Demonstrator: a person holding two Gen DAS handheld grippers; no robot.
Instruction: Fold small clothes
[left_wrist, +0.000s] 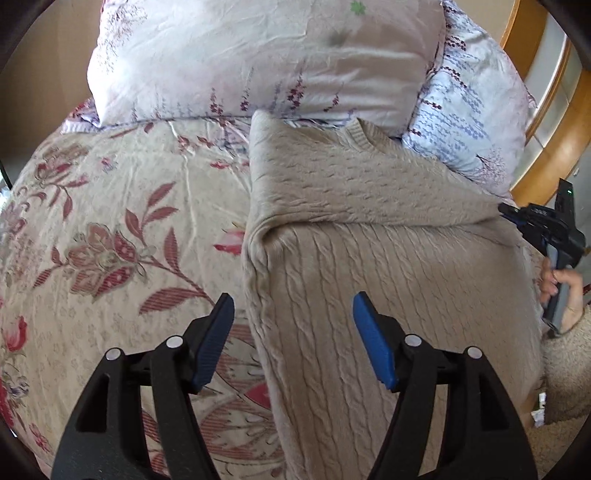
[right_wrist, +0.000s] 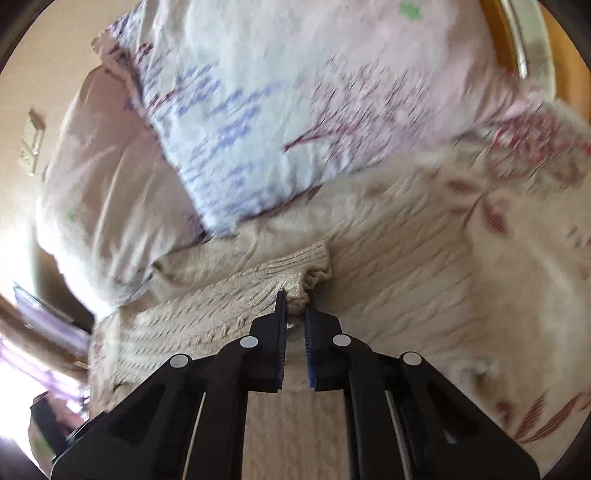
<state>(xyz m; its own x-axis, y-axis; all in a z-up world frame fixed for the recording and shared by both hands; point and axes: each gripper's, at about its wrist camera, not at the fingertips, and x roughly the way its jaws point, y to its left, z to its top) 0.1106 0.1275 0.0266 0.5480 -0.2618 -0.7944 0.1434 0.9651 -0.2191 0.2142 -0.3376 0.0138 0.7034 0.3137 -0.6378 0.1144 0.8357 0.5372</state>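
A beige cable-knit sweater (left_wrist: 369, 258) lies on the floral bedspread (left_wrist: 110, 240), partly folded, with a sleeve laid across its upper part. My left gripper (left_wrist: 293, 314) is open and empty, hovering above the sweater's left edge. My right gripper (right_wrist: 295, 306) is shut on a bunched bit of the sweater (right_wrist: 299, 295), near a ribbed cuff (right_wrist: 306, 262). The right gripper also shows in the left wrist view (left_wrist: 513, 216) at the sweater's right edge, held by a hand.
Two floral pillows (left_wrist: 258, 62) (left_wrist: 472, 122) lie at the head of the bed, touching the sweater's top. A wooden headboard (left_wrist: 554, 147) curves at the right. The bedspread stretches to the left of the sweater.
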